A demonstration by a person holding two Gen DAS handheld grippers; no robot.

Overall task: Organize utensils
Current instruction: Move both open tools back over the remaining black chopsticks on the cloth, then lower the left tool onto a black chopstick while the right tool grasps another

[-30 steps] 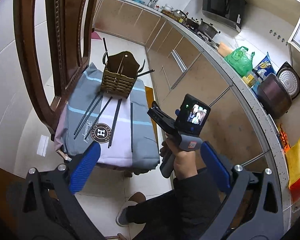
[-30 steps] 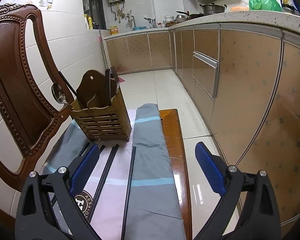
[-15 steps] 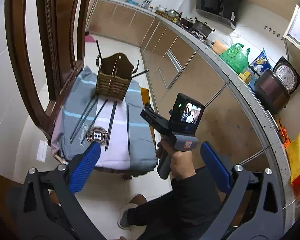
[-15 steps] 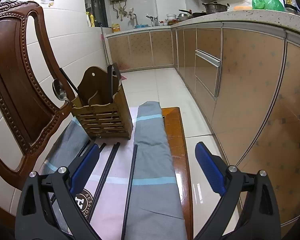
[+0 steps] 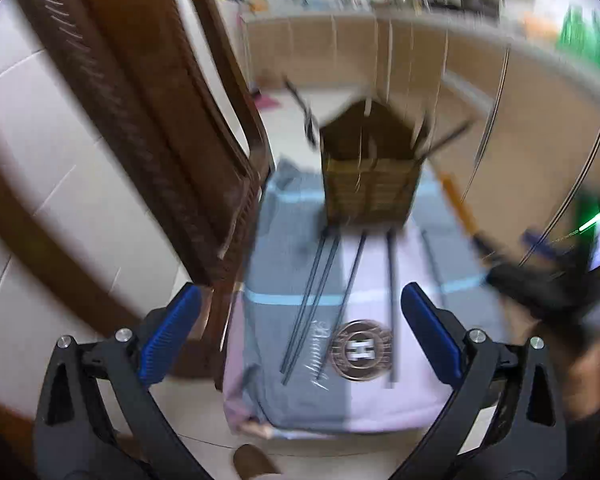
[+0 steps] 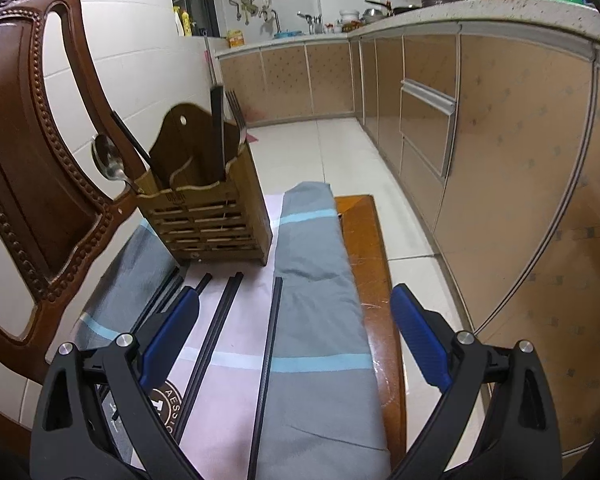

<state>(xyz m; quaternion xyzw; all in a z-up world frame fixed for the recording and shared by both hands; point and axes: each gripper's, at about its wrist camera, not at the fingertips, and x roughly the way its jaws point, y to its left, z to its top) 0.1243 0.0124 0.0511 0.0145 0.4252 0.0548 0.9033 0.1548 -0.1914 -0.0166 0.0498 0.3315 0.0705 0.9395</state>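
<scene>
Both claws are gaping wide with nothing between their blue pads: the left claw (image 5: pixel 300 330) and the right claw (image 6: pixel 294 334) are hovering at the near end of the cloth-covered surface (image 6: pixel 320 320). Black chopsticks (image 6: pixel 268 356) are lying loose on the cloth, just in front of the wooden utensil holder (image 6: pixel 208 216). A spoon (image 6: pixel 108 160) is leaning out of the holder's left side.

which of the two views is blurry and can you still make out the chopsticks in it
Left wrist view: heavy motion blur, the wooden utensil holder and counter smeared, yet the black chopsticks still read as dark lines on the cloth. Right wrist view: sharp, only fisheye bending, chopsticks crisp.
</scene>
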